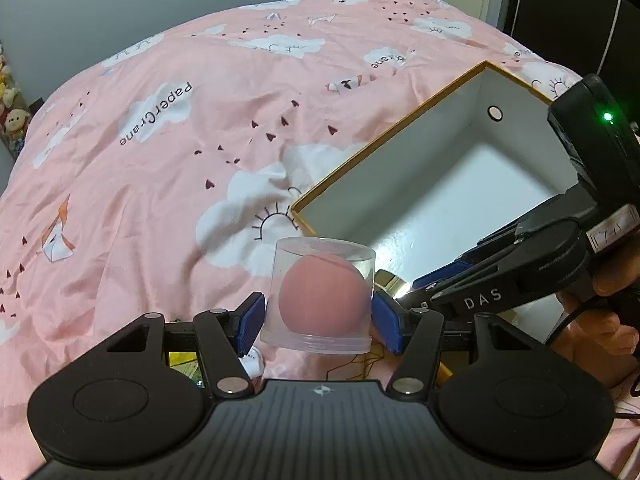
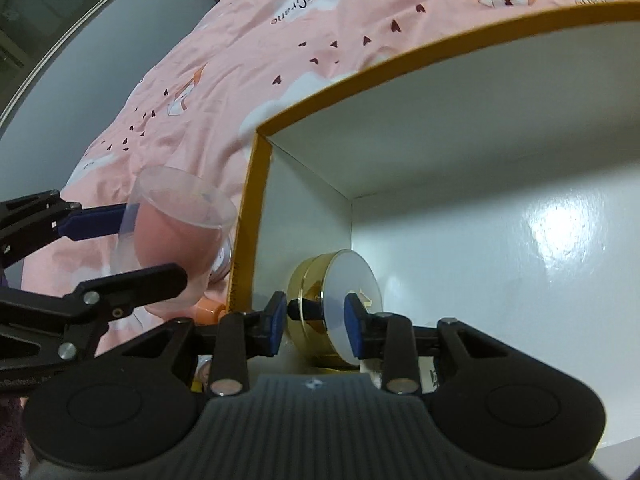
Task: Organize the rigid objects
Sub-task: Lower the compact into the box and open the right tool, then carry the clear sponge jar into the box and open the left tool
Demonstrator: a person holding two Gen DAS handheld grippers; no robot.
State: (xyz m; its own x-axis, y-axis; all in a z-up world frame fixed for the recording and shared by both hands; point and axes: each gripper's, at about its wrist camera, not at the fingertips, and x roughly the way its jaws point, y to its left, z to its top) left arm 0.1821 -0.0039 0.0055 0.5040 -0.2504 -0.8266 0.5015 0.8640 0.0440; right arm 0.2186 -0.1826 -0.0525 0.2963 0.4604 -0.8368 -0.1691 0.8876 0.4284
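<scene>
Pink bedspread (image 1: pixel 160 200) surrounds the white box (image 1: pixel 440 152).

Left tool (image 1: pixel 318 314): matte black ribbed body, round side discs, silver pivot screws, blue ribbed pads. Right tool (image 2: pixel 316 326): same build; white "DAS" lettering, green LED, black cable, bare-skinned hand (image 1: pixel 600 320).

"papercrane" on bedsheet (image 1: pixel 160 114), "das" on right gripper (image 1: pixel 482 300)
</scene>
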